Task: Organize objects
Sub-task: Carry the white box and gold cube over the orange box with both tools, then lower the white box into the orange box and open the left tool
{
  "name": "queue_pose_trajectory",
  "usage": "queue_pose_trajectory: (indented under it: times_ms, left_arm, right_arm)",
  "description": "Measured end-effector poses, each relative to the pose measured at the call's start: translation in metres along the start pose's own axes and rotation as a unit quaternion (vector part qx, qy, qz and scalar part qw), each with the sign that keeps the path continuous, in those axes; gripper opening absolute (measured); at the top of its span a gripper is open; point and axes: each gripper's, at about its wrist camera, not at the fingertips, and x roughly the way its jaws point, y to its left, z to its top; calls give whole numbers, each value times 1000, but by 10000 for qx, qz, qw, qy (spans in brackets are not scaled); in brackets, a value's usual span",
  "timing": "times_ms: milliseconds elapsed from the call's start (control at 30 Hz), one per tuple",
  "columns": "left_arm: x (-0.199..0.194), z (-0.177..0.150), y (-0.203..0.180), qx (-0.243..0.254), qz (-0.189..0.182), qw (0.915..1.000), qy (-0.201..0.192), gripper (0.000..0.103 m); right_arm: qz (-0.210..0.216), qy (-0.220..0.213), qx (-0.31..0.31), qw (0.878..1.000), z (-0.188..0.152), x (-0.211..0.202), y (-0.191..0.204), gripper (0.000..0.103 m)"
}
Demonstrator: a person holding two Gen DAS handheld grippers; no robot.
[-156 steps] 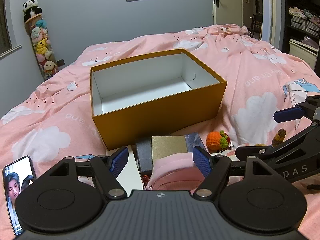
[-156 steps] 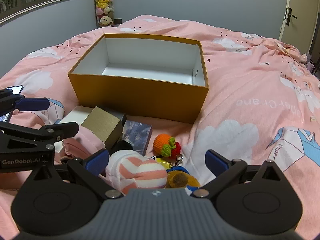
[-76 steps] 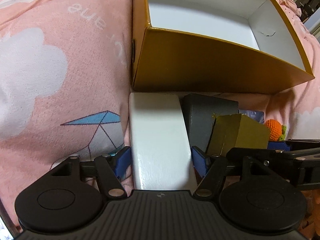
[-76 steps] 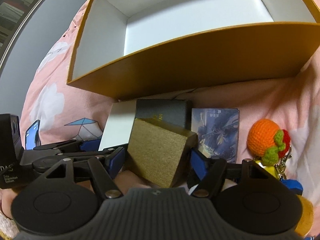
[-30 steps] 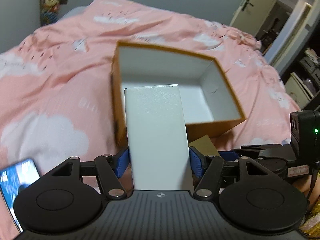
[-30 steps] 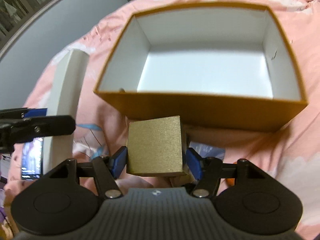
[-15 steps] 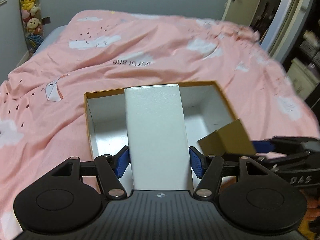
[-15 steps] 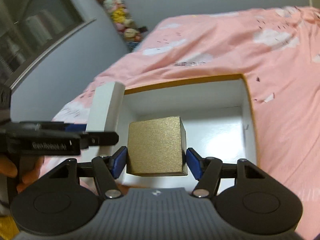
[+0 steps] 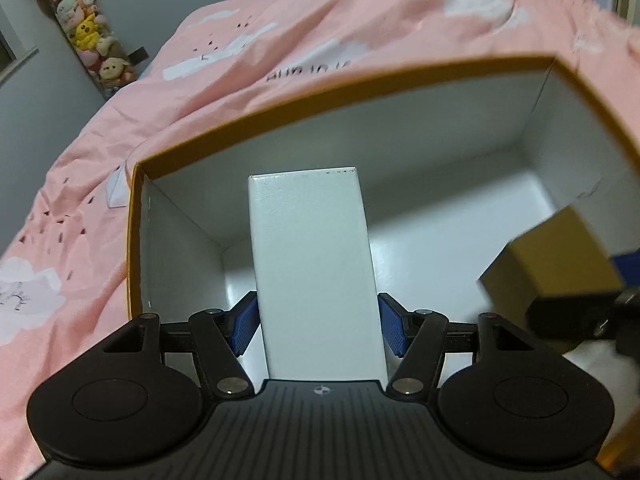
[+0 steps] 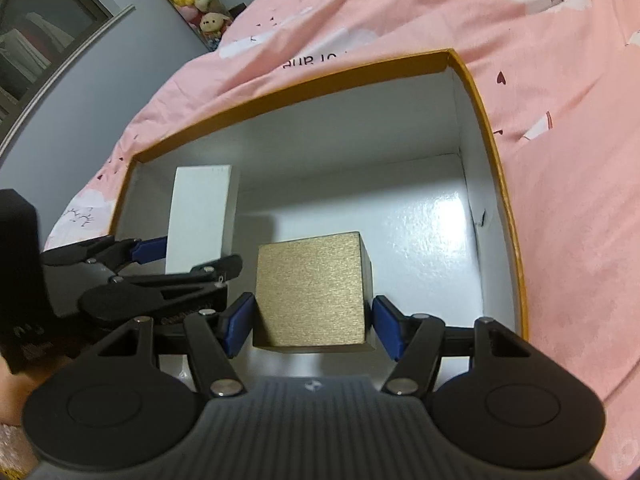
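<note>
Both grippers were clamped tight: left gripper (image 9: 317, 322) on the tall white box (image 9: 314, 264), right gripper (image 10: 311, 322) on the gold cube (image 10: 312, 292), blue pads pressed flat vs. each side. Half a sec earlier both loads hung above the rim; by now they'd dropped inside the orange storage box (image 10: 494, 152), white box at the left wall, cube approx. centre, apart from each other. Whether either touched the white floor yet couldn't be told. Judging by that, w/ both carries nearly done, release was the likely next step. Outside: pink cloud bedding (image 10: 560, 60), plush toys (image 9: 90, 32) hanging by the grey wall.
</note>
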Motion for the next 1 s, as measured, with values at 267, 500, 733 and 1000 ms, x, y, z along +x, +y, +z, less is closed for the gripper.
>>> queue_pose_trajectory:
  times_ms: [267,500,733,1000]
  left_arm:
    - [19,3,-2,189,48,9985,511,73]
    - [25,-1,-10,560,242,9952,760,77]
    - [18,-4,-13,579,272,9969,457,77]
    - [-8,-5,3,296,-315,9991,32,77]
  right_arm:
    - [-33,98,-127,9999,8,22,15,65]
    - [-52,147,-137,9998,8,25,18,65]
    - [-65,148,-99,9998,6,20,15,65]
    - [17,228,5,9997,2,18,11,65]
